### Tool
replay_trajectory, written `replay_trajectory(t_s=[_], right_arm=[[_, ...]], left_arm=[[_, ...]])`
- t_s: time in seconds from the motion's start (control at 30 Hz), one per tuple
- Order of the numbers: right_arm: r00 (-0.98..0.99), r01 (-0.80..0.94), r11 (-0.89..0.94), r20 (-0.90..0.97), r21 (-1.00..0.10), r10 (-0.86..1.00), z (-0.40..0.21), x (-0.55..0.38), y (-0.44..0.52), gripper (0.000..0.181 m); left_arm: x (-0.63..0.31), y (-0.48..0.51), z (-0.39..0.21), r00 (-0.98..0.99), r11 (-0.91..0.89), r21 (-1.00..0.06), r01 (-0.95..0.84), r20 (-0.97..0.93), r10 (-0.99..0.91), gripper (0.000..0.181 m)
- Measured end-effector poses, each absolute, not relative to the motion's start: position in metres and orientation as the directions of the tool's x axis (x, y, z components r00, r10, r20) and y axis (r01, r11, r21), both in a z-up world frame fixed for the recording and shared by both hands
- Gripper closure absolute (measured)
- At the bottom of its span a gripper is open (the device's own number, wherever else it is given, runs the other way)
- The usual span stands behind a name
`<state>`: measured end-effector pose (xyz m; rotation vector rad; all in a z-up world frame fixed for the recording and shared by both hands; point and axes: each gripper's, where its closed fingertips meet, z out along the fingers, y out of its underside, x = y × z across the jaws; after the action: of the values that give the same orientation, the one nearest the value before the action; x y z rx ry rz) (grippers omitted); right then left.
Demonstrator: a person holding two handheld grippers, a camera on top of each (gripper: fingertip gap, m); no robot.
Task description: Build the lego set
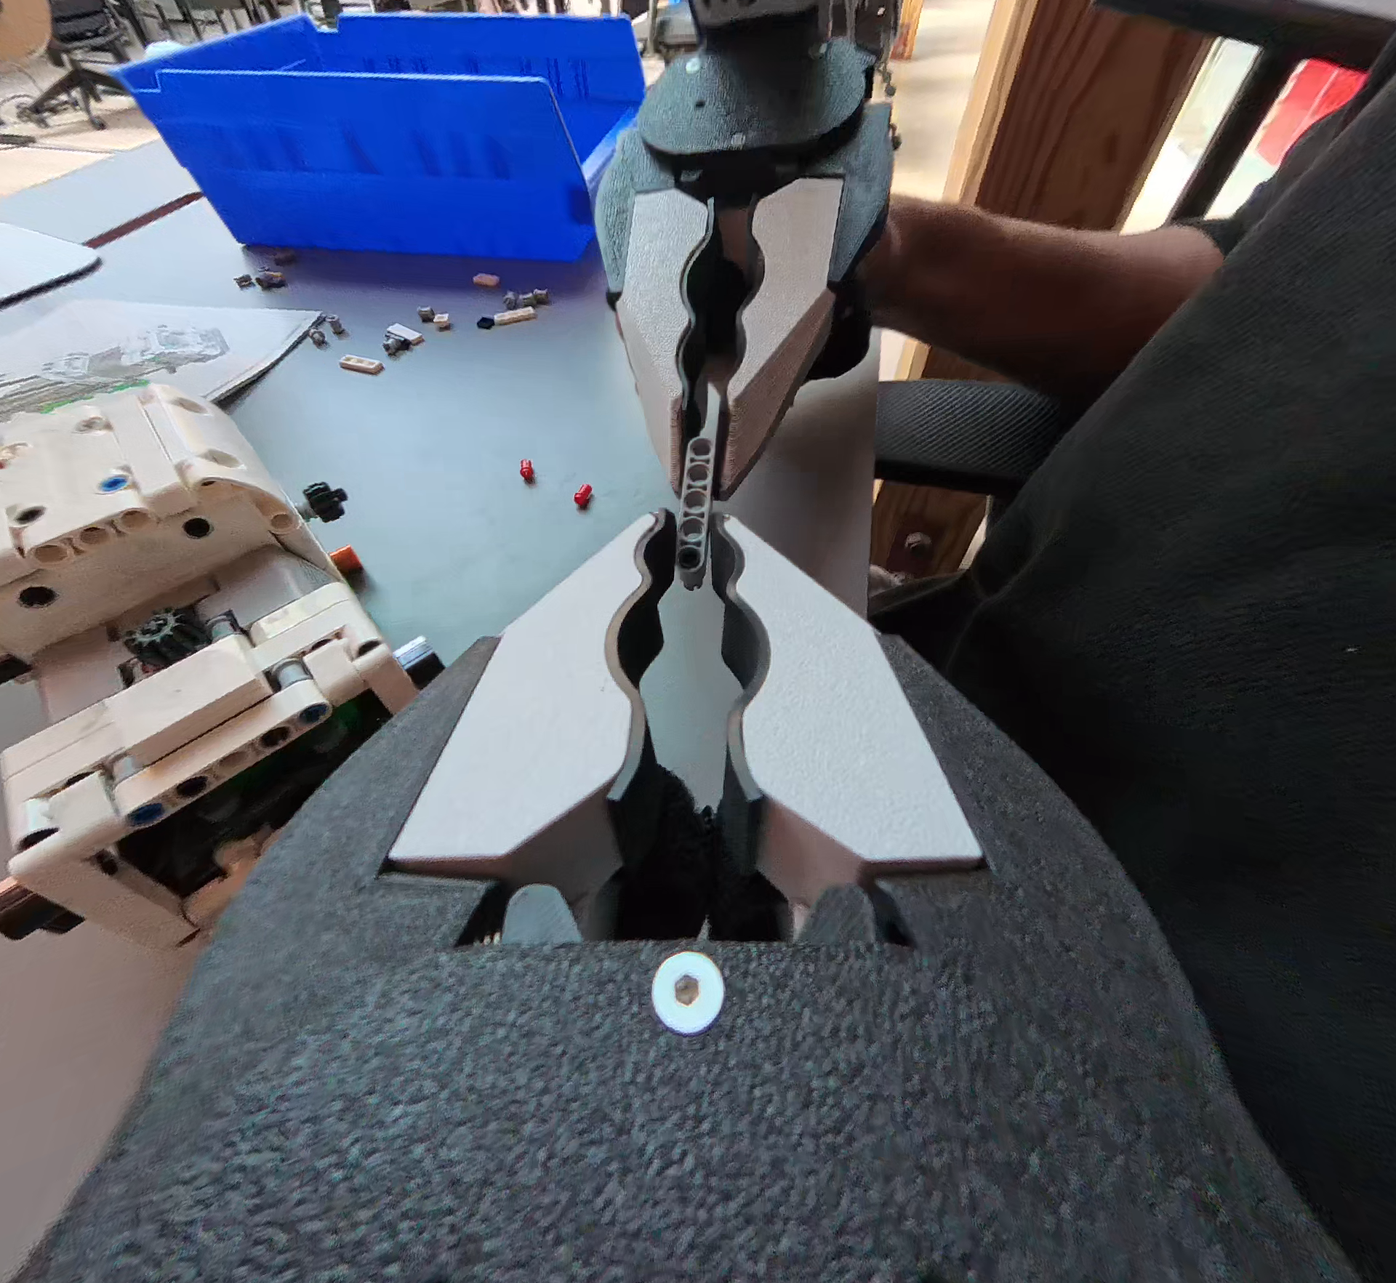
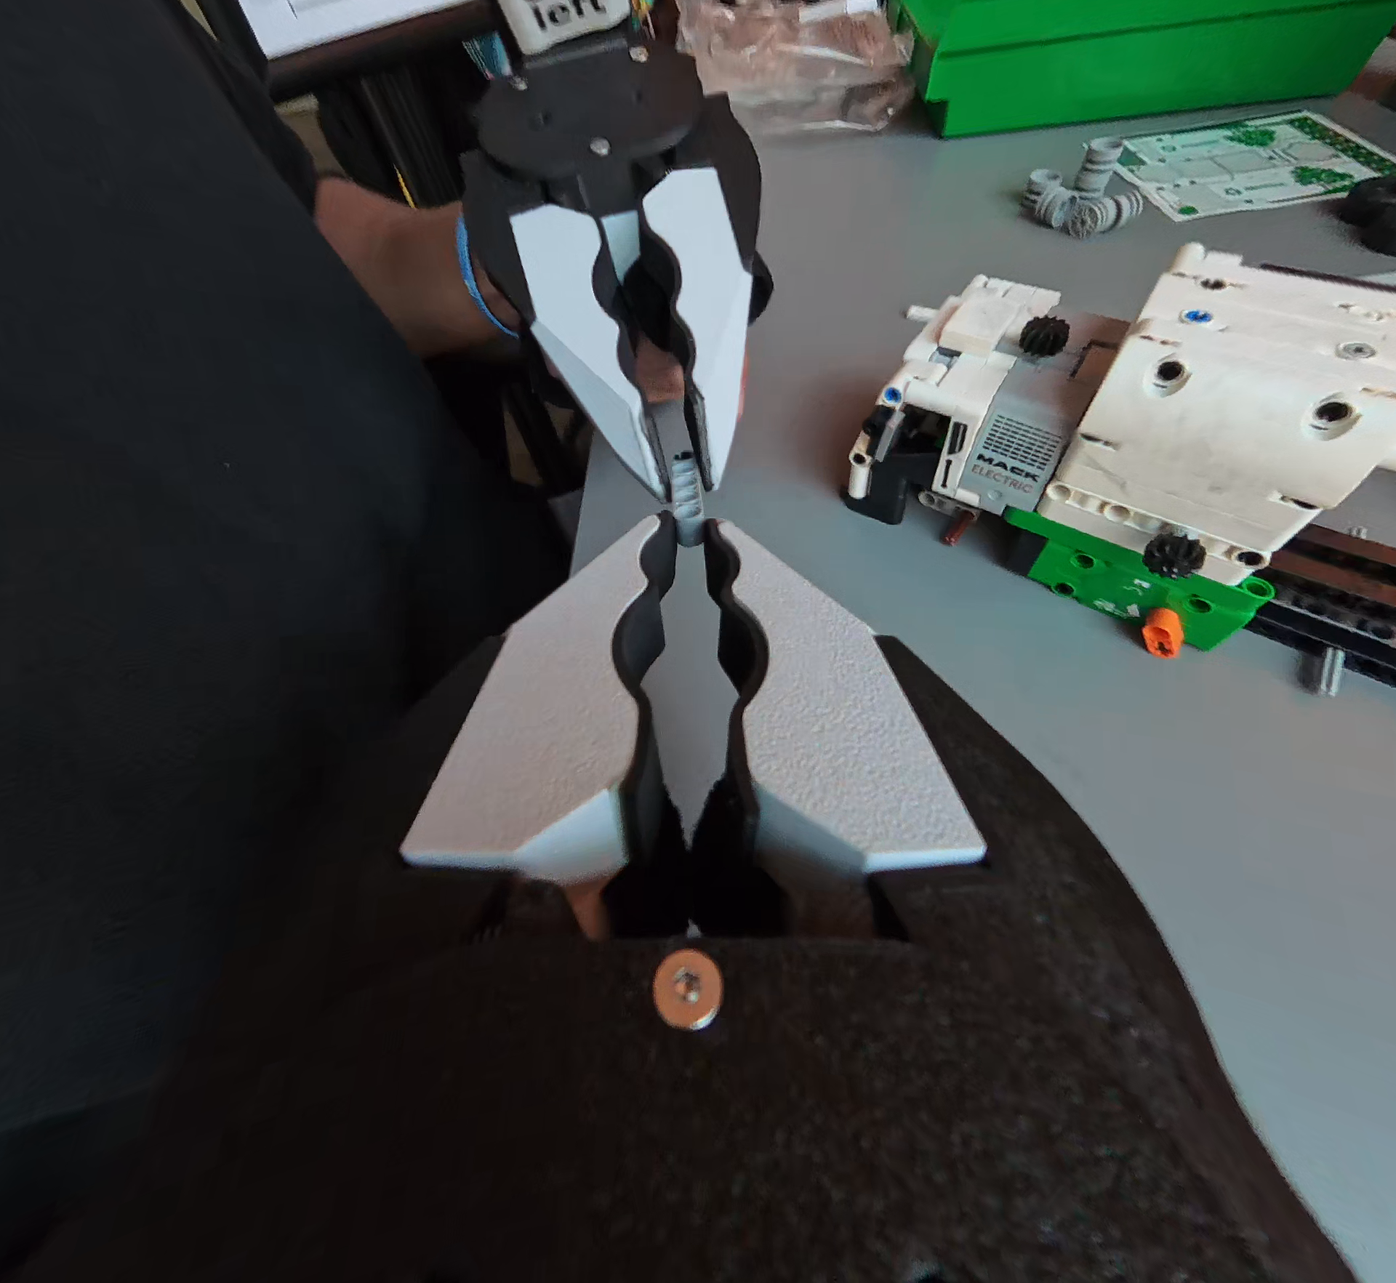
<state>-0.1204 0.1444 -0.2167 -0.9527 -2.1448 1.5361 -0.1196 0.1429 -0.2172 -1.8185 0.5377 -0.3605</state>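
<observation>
The two grippers meet tip to tip above the near edge of the grey table, each pinching one end of the same grey lego beam. In the left wrist view the left gripper has its jaws drawn in on the beam's lower end, which carries a row of round holes. The right gripper comes down from above and clamps the upper end. In the right wrist view the right gripper grips the beam low, with the left gripper closed on it from the far side. The beam hangs in the air, clear of the table.

A dark-sleeved torso crowds one side of both views — it hides whatever lies beyond.

Just beside the grippers sits the partly built white lego truck on a green base, with black gears on top and an orange pin at its near edge. In the left wrist view the truck fills the lower left, resting partly on an instruction booklet. Two red pins lie loose on the table, well apart from the truck. Farther on, small tan and grey pieces are scattered.

Beyond them stands a blue bin — its contents are hidden by its wall. In the right wrist view, grey wheel hubs lie by a sticker sheet. Behind these are a green bin, its inside not visible, and clear bags of parts.
</observation>
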Motion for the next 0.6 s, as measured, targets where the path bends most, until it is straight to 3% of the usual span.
replay_trajectory(t_s=[0.13,0.43,0.6], right_arm=[[-0.744,0.272,0.101,-0.143,-0.957,0.653,-0.201,-0.122,0.143,0.175],[-0.733,0.277,0.030,-0.191,-0.961,0.653,-0.200,-0.127,0.145,0.174],[-0.604,0.414,0.174,-0.126,-0.894,0.787,-0.228,-0.125,0.188,0.167]], left_arm=[[-0.121,0.139,-0.204,0.829,-0.218,-0.973,-0.080,0.056,-0.556,0.169],[-0.125,0.142,-0.200,0.846,-0.184,-0.980,-0.072,0.038,-0.531,0.175],[-0.133,0.143,-0.210,0.867,-0.210,-0.967,-0.144,-0.021,-0.498,0.175]])
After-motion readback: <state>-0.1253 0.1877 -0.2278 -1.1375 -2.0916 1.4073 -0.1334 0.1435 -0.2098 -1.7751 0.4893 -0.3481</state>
